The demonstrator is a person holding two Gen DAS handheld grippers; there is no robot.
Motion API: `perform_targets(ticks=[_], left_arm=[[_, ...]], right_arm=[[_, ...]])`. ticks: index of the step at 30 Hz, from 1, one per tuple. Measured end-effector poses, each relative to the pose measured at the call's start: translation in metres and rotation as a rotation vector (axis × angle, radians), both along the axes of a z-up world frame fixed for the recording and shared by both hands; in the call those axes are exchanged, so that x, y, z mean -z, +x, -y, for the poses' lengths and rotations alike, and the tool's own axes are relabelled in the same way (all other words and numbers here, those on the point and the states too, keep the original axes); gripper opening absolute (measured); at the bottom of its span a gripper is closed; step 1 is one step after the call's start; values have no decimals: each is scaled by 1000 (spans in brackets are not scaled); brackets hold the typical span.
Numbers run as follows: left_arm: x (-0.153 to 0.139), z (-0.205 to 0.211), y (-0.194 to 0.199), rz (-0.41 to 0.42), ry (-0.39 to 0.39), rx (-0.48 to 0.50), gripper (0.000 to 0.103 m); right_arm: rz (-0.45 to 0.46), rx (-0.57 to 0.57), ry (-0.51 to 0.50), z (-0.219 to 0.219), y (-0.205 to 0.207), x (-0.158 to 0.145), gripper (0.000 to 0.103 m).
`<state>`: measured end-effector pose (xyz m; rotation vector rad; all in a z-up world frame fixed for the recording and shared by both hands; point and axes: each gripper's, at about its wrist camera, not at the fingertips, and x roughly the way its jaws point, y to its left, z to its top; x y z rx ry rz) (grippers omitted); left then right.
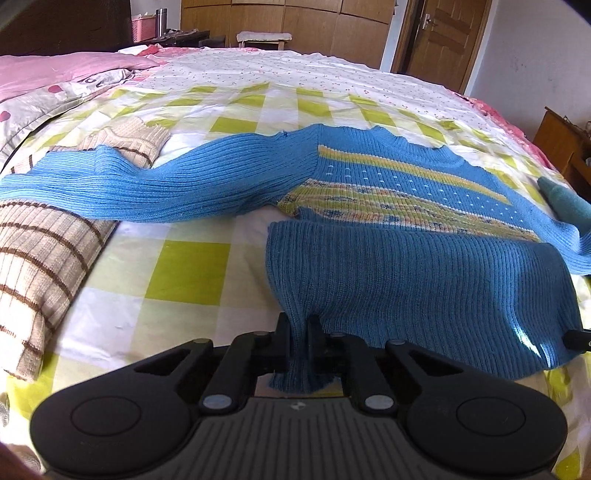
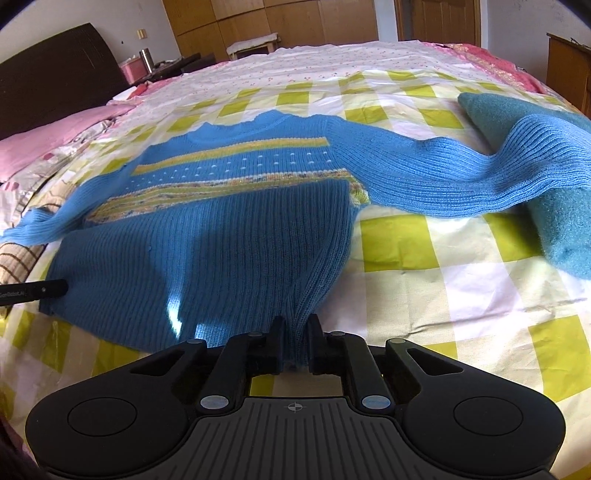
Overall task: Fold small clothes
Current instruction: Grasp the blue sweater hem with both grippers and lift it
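A small blue knit sweater (image 1: 406,266) with yellow and multicoloured chest stripes lies front-up on the checked bedsheet (image 1: 177,273), sleeves spread to both sides. My left gripper (image 1: 299,321) is shut on the sweater's bottom hem at its left corner, with knit bunched between the fingers. In the right wrist view the same sweater (image 2: 221,243) shows, and my right gripper (image 2: 297,321) is shut on the hem at its right corner. The tip of the left gripper's finger (image 2: 51,288) shows at the far left of that view.
A folded beige checked garment (image 1: 40,258) lies under the left sleeve. A folded teal garment (image 2: 554,221) lies under the right sleeve. Pink pillows (image 1: 55,70) sit at the bed's far left, with wooden wardrobes (image 1: 295,22) and a door (image 1: 447,37) beyond.
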<state>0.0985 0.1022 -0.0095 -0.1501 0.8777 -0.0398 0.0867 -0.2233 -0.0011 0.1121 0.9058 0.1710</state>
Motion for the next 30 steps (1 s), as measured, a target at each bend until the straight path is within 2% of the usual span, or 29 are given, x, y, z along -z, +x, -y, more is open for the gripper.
perform_targets(ticks=[9,15,22,26,30], left_arm=[[-15,-4,-40,-23,-33,32,14],[-18,-6,-75,-68,-57,56,14],[-11,-6,-100,-125,-58,72,14],[-13,-2,-106,-136,-30,82,14],[-18,-1,-111,-136,-18,90,15]], right_arm=[[-35,-62,41,7,-32,-19,10],[-91,-108,38,5,-65,-21,10],[-172,-134,15,1,-93,-11,10],[-202,-163,-6,-2,-100,-9,10],[-206,-149,-7,0,-103,-11,15]])
